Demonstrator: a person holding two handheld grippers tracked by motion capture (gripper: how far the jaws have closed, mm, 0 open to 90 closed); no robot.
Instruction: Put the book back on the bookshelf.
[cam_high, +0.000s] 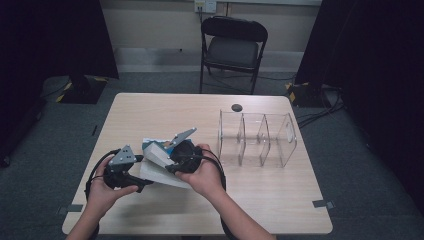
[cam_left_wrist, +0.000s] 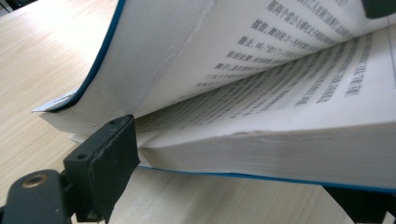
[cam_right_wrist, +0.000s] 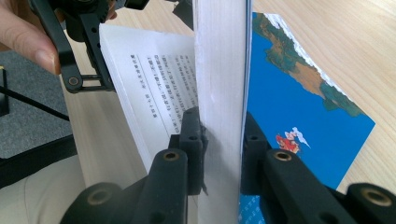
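Note:
A thick paperback book (cam_high: 156, 162) with a blue picture cover lies open on the wooden table (cam_high: 280, 200) between my two hands. My right gripper (cam_right_wrist: 219, 135) is shut on the upper block of pages and the front cover (cam_right_wrist: 299, 88), holding them raised on edge; in the high view this gripper (cam_high: 172, 162) is at the book's right side. My left gripper (cam_left_wrist: 240, 165) grips the lower block of printed pages (cam_left_wrist: 280, 149), one jaw on the open page and the other under the back cover. That gripper (cam_high: 141, 182) comes in from the book's left.
A clear plastic organiser (cam_high: 257, 137) with three compartments stands on the right half of the table. A small dark round object (cam_high: 236, 107) lies near the far edge. A black folding chair (cam_high: 232, 45) stands beyond the table.

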